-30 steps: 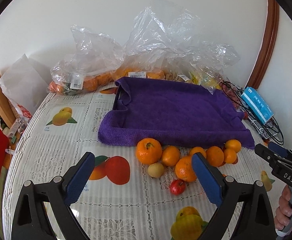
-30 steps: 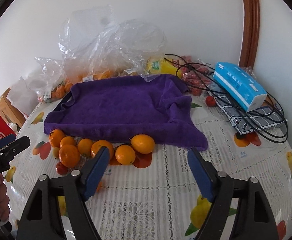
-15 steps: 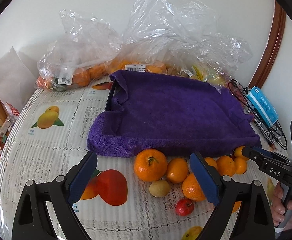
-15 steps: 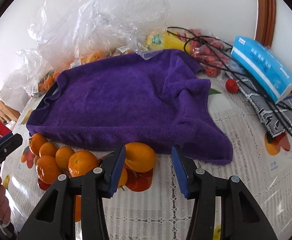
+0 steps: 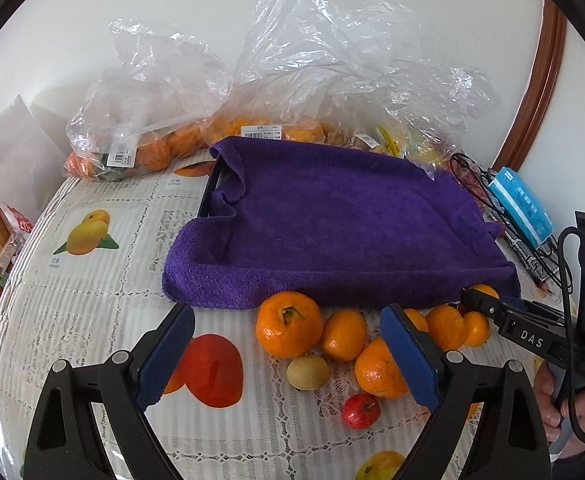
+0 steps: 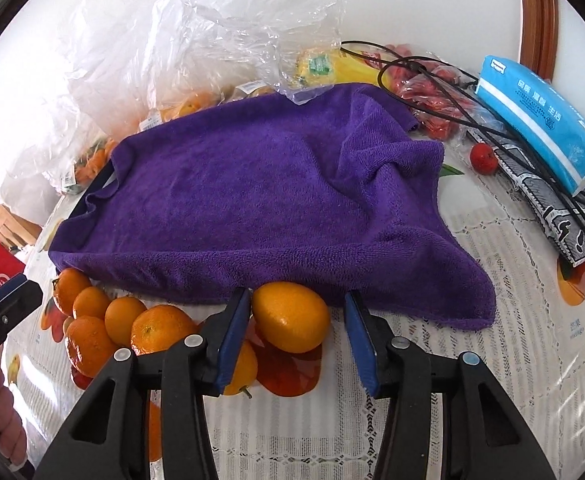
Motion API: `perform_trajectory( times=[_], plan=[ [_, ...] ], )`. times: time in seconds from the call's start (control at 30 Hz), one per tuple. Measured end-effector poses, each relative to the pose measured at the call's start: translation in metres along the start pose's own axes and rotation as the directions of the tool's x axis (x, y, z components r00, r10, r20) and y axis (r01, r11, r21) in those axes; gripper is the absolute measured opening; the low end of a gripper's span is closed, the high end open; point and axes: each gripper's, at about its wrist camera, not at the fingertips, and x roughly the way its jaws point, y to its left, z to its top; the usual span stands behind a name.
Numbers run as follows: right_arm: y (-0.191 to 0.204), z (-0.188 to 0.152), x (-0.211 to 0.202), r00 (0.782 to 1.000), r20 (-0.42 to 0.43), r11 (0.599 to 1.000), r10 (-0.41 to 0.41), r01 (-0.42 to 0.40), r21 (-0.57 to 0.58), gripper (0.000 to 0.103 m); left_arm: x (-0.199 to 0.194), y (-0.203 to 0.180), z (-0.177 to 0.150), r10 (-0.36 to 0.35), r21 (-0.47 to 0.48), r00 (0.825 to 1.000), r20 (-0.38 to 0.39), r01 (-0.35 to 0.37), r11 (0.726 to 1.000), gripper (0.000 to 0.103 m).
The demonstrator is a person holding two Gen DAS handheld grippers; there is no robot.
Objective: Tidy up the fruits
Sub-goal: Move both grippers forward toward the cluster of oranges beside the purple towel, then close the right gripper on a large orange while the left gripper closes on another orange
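A row of oranges lies along the front edge of a purple towel [image 5: 332,224] draped over a dark tray. My right gripper [image 6: 298,330] is open with its blue pads either side of the rightmost orange [image 6: 290,317]; the left pad touches it, the right pad stands apart. My left gripper [image 5: 286,354] is wide open, hovering over a large stemmed orange [image 5: 289,323], smaller oranges [image 5: 344,334], a yellow-green fruit [image 5: 307,372] and a small red fruit [image 5: 360,410]. The right gripper also shows in the left wrist view [image 5: 492,310].
Clear plastic bags of oranges [image 5: 140,140] and other fruit stand behind the towel against the wall. A blue tissue pack [image 6: 540,120], black cables [image 6: 432,76], a patterned pouch and a stray red fruit [image 6: 483,157] lie at right. The tablecloth [image 5: 92,280] has printed fruit pictures.
Both grippers moved forward toward the fruit. My right gripper narrowed from wide open and came down around the rightmost orange. My left gripper stayed wide open.
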Motion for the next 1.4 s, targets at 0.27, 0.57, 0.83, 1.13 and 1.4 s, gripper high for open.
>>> perform_trajectory(
  times=[0.27,0.57,0.83,1.13,1.4],
  plan=[
    [0.004,-0.003,-0.015,0.998,0.055,0.999,-0.024,0.026,-0.028,0.032,0.003,0.012,0.002,-0.004,-0.054,1.000,-0.006,0.003,0.999,0.093],
    [-0.001,-0.003,-0.021,0.997,0.071,1.000,-0.010,0.012,-0.025,0.028,0.016,0.010,-0.001,0.018,-0.049,0.999,-0.026,-0.019,0.999,0.088],
    [0.001,-0.007,-0.004,0.999,0.021,0.999,-0.024,0.025,-0.034,0.035,0.023,0.010,-0.003,0.019,-0.048,0.999,-0.046,-0.021,0.999,0.075],
    [-0.001,-0.006,-0.017,0.997,0.072,0.999,-0.039,0.041,-0.034,0.033,0.033,0.011,-0.006,-0.022,-0.063,0.996,-0.085,0.016,0.998,0.055],
    [0.000,-0.006,-0.014,0.997,0.053,0.998,-0.047,0.049,-0.039,0.033,0.041,0.014,-0.008,-0.036,-0.110,0.995,-0.089,0.026,0.994,0.055]
  ],
)
